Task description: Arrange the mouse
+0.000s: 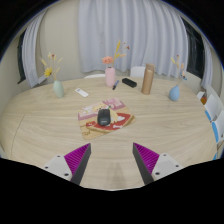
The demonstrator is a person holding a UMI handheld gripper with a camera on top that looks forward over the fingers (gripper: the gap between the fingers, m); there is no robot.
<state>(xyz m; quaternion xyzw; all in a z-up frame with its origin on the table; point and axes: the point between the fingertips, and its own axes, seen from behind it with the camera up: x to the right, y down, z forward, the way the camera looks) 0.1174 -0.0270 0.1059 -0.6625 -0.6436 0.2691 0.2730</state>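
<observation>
We see a round wooden desk (60, 135) with curtains (110, 30) behind. Our gripper (112, 160) hangs over the near edge, its fingers (76, 158) spread wide, holding and touching nothing. The black mouse (104, 118) lies on a red mat (118, 122) mid-desk, well beyond them. Vases (110, 75) and a tan bottle (148, 79) line the far edge.

A dark mouse (103, 118) sits mid-surface on a red-patterned mat (121, 123), hiding part of it. Small items near the surface's (60, 135) far edge are too tiny to identify. The hand-held gripper (113, 158) shows only its fingertips.
</observation>
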